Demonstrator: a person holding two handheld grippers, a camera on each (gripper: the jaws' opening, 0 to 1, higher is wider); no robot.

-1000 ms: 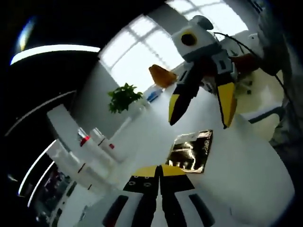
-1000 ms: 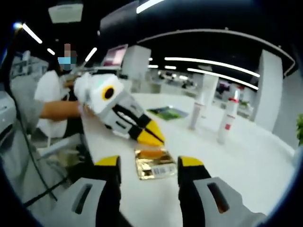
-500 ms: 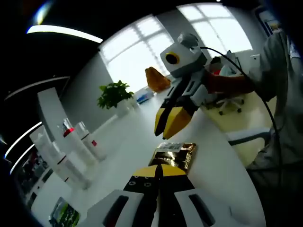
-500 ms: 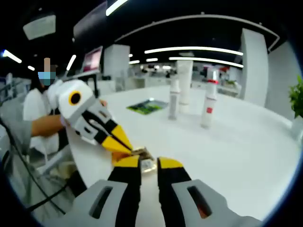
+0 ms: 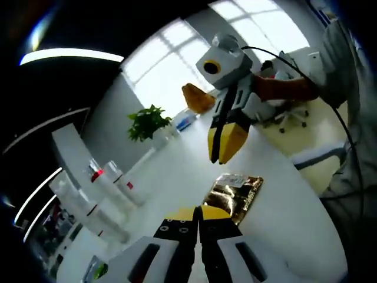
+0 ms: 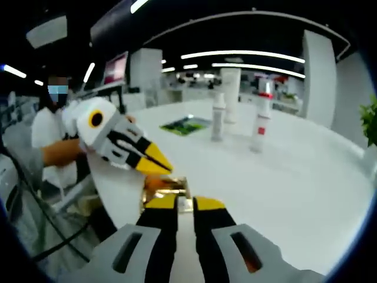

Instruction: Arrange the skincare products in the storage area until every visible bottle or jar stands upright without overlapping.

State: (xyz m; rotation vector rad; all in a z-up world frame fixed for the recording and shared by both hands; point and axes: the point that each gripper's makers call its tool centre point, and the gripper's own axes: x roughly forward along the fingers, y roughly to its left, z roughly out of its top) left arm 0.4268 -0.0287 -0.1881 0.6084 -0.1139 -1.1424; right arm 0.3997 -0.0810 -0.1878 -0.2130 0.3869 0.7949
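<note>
We find a gold sachet (image 5: 234, 193) lying flat on the white table (image 5: 283, 236), near its curved edge. In the left gripper view, the left gripper (image 5: 198, 213) has its jaws pressed together, nothing between them, tips just short of the sachet. The right gripper (image 5: 227, 141) hangs above the sachet, jaws closed and empty, clear of the foil.

In the right gripper view, the right gripper (image 6: 184, 203) shows its jaws nearly together, with the sachet (image 6: 166, 187) just beyond the tips; we cannot tell whether they touch it. The left gripper (image 6: 154, 164) points in from the left, closed, its tip over the sachet's near edge.

Three white bottles (image 6: 241, 115) stand upright and apart, well back on the table, one with a red cap (image 6: 265, 94). A green leaflet (image 6: 186, 124) lies flat near them. A seated person (image 6: 56, 135) is at the table edge. A potted plant (image 5: 149, 122) stands by the window.
</note>
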